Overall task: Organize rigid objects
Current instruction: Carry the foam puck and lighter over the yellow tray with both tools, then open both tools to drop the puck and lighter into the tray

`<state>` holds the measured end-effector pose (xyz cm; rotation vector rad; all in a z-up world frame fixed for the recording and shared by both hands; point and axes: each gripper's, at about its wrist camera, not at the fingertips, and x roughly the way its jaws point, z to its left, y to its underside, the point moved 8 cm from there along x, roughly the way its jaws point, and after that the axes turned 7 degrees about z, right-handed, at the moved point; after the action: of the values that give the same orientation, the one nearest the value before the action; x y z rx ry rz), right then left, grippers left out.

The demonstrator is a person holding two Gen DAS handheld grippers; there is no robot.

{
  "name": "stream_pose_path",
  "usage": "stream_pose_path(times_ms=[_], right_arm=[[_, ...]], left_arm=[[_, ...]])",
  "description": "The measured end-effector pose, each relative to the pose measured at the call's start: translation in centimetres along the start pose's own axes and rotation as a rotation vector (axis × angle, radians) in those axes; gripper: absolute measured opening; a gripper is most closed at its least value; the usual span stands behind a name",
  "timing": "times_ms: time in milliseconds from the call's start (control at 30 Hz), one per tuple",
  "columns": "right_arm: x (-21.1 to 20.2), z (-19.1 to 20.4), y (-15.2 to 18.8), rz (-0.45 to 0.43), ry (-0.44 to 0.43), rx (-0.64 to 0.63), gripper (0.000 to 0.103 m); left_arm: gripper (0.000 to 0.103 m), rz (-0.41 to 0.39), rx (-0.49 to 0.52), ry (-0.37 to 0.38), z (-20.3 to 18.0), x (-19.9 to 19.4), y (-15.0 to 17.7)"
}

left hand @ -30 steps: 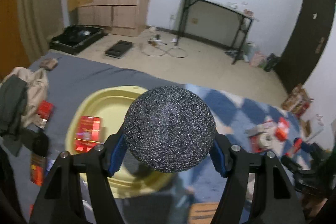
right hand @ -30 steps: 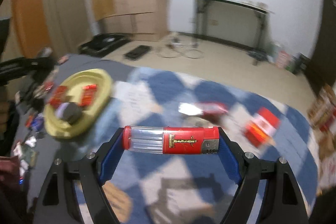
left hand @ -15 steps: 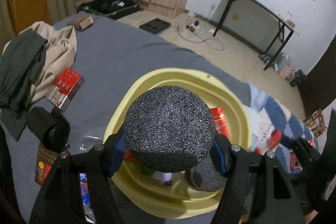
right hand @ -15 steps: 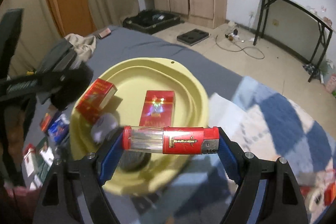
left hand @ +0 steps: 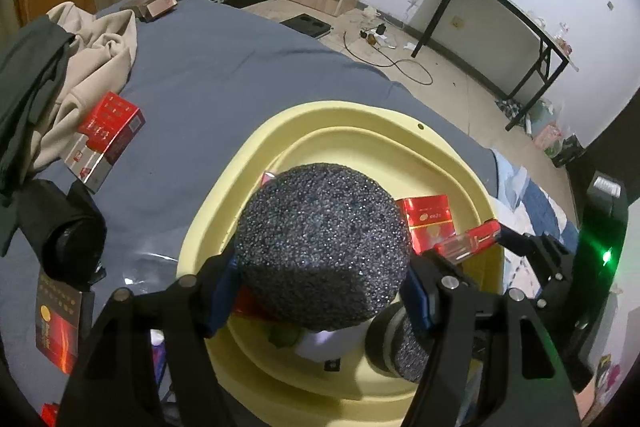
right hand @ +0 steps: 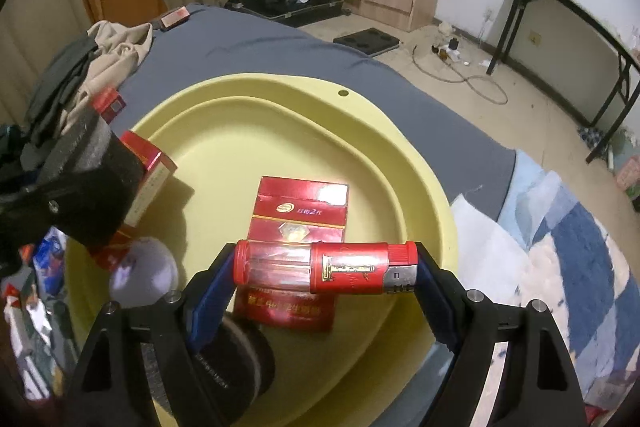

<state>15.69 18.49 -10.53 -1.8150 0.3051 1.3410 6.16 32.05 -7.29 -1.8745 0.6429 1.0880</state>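
1. Fingers of the left gripper (left hand: 322, 291) are clamped on a dark speckled foam ball (left hand: 322, 247), blue pads pressed against its two sides, and the ball hangs above the yellow basin (left hand: 360, 119).
2. Fingers of the right gripper (right hand: 326, 269) grip a red lighter (right hand: 326, 267) end to end, so it lies crosswise between the pads, also over the basin; its clear half is toward the left, its metal head toward the right.
3. Inside the basin a red cigarette pack (right hand: 300, 215) lies flat near the middle, directly beneath the lighter. A second red pack (right hand: 150, 167) leans at the left inner wall, partly hidden by the left gripper in the right wrist view.
4. A pale rounded object (right hand: 144, 271) and a dark foam roller (right hand: 236, 359) rest at the near side of the basin; what the pale one is I cannot tell.
5. Around the basin spreads the grey bed sheet (left hand: 208, 67), which carries another red pack (left hand: 106, 135) and a heap of beige and dark clothes (left hand: 60, 67) to the left.
6. Beyond the bed, on the floor, stands a folding table (left hand: 516, 15) against the white wall.
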Motion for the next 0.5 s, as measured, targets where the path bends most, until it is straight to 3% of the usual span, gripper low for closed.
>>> stream_pose_path(times_ms=[133,267,500], right_arm=[[-0.1,0.5,0.2,-0.004,0.005,-0.011,0.084],[-1.5,0.3,0.6,-0.042,0.001,0.005,0.1],[-6.6,-1.1,3.0,-0.118,0.006,0.045,0.103]], left_arm=[[0.075,0.003,0.011,-0.01,-0.3,0.1,-0.1],[0.1,-0.032,0.023,0.005,-1.2,-1.1,-0.7],[0.103,-0.081,0.0,0.059,-3.7,-4.0,-1.7]])
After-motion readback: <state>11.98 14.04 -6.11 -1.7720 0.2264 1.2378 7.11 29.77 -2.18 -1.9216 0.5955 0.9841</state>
